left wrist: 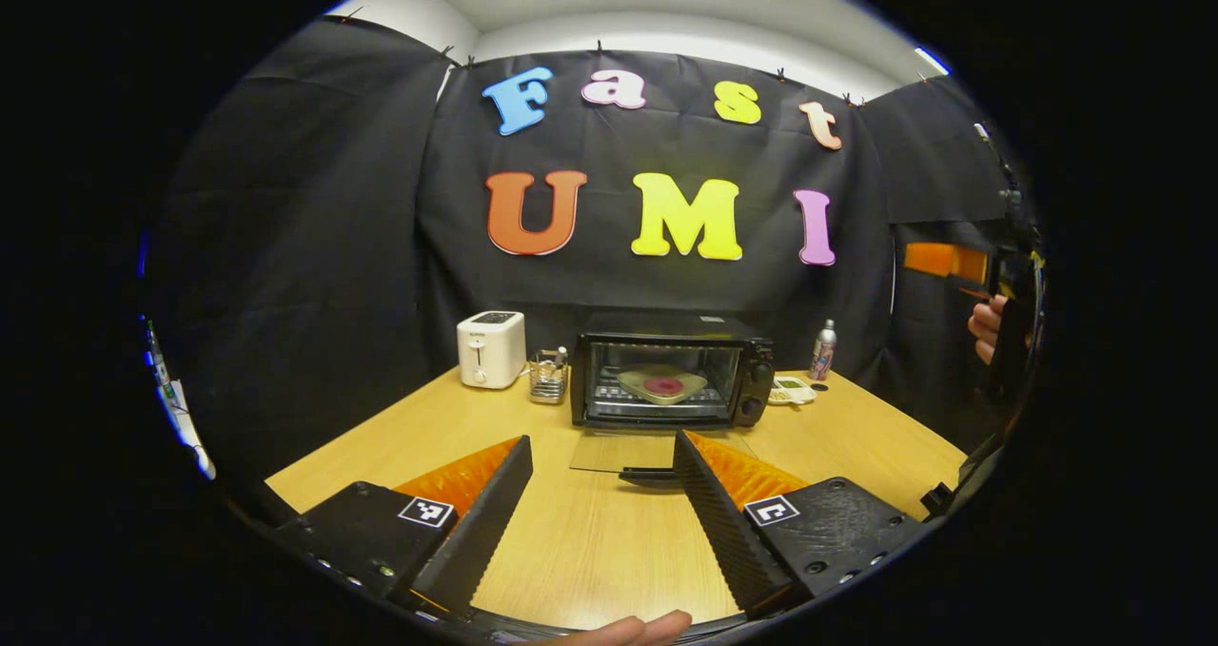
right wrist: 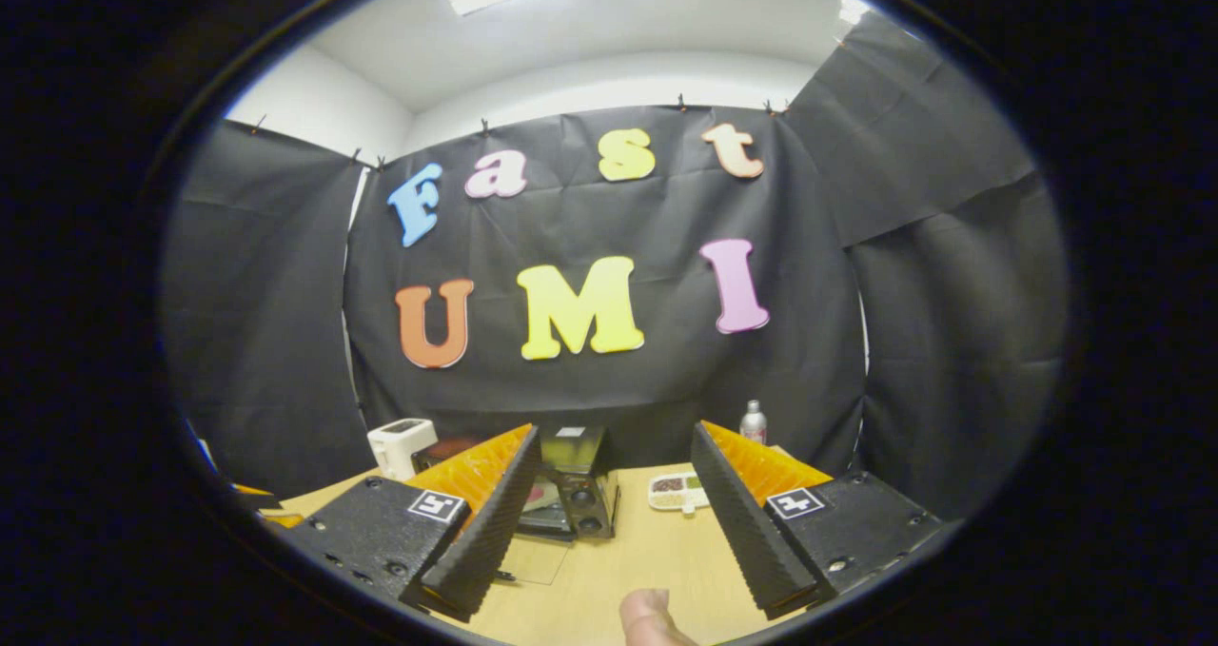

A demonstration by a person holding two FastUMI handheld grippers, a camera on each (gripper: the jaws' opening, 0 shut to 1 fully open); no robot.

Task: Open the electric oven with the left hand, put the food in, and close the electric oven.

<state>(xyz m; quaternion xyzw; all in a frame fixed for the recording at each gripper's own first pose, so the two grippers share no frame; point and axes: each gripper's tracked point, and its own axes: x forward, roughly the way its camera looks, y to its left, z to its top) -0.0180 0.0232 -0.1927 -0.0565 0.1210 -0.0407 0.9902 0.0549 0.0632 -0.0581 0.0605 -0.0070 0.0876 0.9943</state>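
Standing open, the electric oven [left wrist: 671,380] holds plated food [left wrist: 663,384].

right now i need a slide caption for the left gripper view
Open left gripper faces the oven, door down flat on the table, plate of food on the rack inside.

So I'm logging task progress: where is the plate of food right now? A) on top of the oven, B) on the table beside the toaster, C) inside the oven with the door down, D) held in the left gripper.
C: in the left gripper view the plate of food sits on the rack inside the oven, whose glass door lies folded down.
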